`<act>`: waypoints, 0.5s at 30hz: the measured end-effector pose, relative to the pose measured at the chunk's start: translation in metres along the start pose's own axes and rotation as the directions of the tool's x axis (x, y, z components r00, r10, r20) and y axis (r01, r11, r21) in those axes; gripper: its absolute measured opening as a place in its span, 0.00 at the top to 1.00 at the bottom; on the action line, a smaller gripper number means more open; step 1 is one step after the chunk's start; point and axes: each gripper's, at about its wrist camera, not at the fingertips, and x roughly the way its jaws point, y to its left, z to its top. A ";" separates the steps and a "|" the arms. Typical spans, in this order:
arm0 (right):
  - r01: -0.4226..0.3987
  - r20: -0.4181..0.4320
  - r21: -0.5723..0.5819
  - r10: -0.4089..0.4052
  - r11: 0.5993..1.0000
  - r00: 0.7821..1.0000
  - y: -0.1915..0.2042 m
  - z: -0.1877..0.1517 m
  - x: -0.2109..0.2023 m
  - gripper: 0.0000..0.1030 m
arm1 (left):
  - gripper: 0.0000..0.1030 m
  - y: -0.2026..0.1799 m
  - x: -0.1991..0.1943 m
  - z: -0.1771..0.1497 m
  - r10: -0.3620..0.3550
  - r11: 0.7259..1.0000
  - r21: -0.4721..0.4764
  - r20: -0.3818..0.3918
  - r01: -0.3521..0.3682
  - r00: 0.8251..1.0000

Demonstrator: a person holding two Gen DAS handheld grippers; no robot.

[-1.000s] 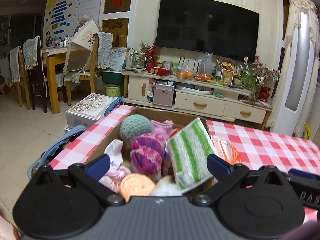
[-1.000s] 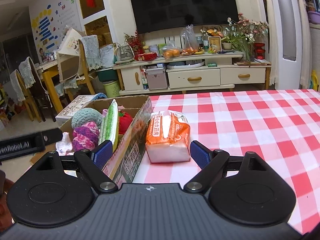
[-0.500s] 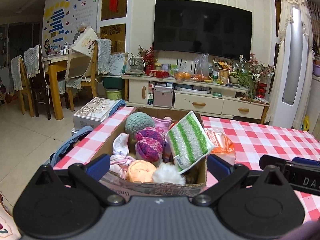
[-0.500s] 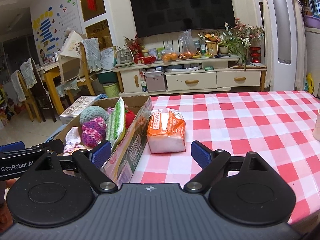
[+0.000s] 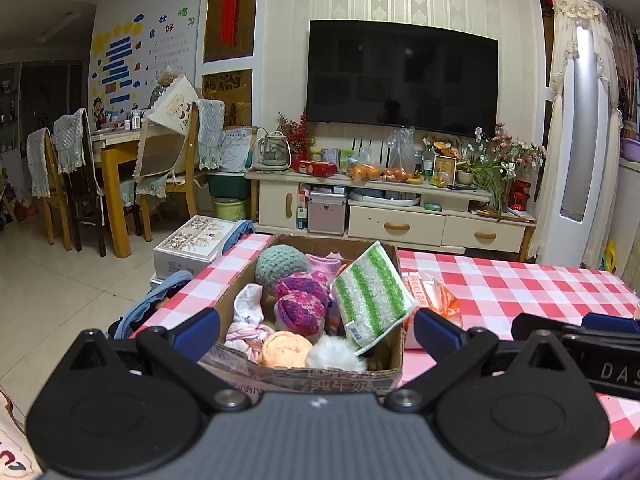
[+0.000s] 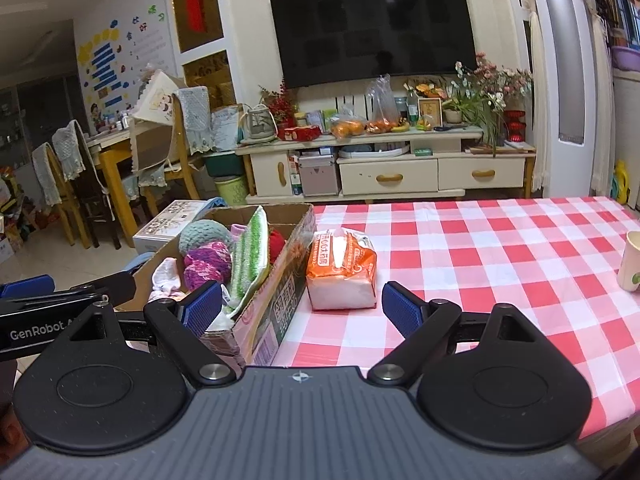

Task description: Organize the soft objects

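Red-and-white checked cloth covers the table, which faces a TV cabinet and a dark wall-mounted television. At the table's left end sits an open cardboard box packed with soft things: a teal knitted ball, a purple-pink knitted ball, a green-striped sponge cloth leaning upright against the right wall, a rolled orange cloth and a white pompom. The left gripper hangs just short of the box's near wall, its jaws spread wide and empty, the box framed between them. Just right of the box lies an orange tissue pack, touching or nearly touching it. The right gripper hovers in front of that pack, fingers wide apart, holding nothing. A paper cup stands at the far right edge.
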 end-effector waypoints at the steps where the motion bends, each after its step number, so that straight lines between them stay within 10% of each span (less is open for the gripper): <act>1: 0.002 0.002 -0.004 -0.002 1.000 1.000 0.001 0.000 -0.001 0.00 | 0.01 0.000 -0.001 0.000 0.000 1.000 0.001 0.001 0.000 1.000; 15: -0.001 0.012 -0.016 0.002 1.000 1.000 -0.001 -0.003 0.000 0.00 | 0.01 -0.002 -0.002 -0.002 0.015 1.000 -0.004 -0.003 -0.015 1.000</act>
